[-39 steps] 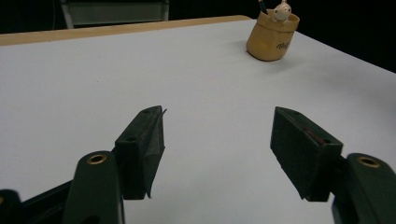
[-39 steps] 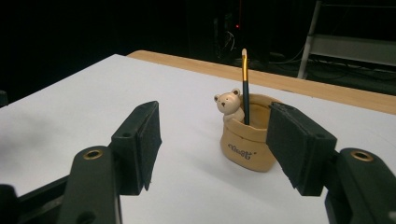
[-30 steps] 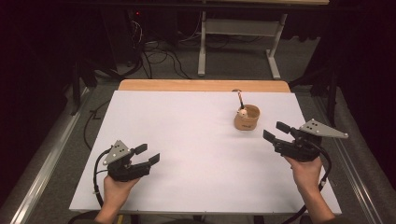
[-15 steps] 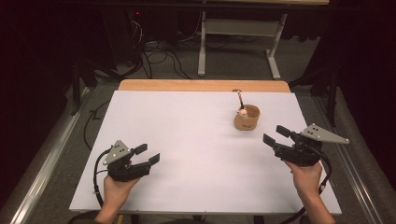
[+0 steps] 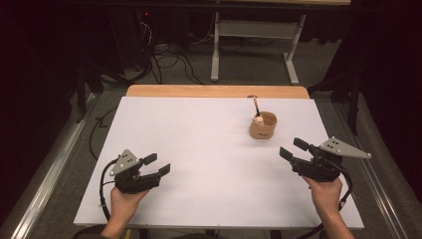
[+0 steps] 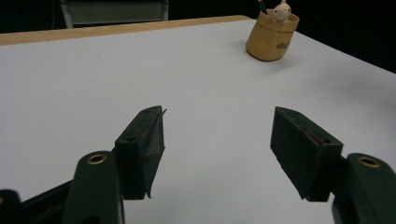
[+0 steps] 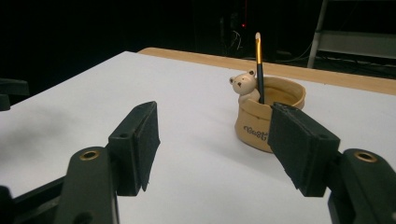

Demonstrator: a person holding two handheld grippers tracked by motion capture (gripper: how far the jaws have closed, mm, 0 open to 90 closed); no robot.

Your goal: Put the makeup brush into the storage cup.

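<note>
A tan pot (image 5: 263, 125) with a small bear figure (image 7: 244, 85) on its rim stands on the white table (image 5: 199, 139), right of centre toward the back. A pencil (image 7: 258, 65) stands upright in it. My right gripper (image 5: 293, 150) hovers near the table's right edge, a short way in front of the pot, open with nothing between its jaws. In the right gripper view the pot (image 7: 268, 114) sits just beyond the right jaw. My left gripper (image 5: 157, 164) is at the front left, open and empty. From there the pot (image 6: 272, 36) is far off.
A wooden strip (image 5: 216, 91) edges the table's far side. Behind it stand a white metal frame (image 5: 256, 40) and loose cables (image 5: 169, 55) on the floor. A metal rail (image 5: 54, 169) runs along the table's left.
The right gripper has drifted slightly toward the front of the table. The left gripper and the pot have stayed put.
</note>
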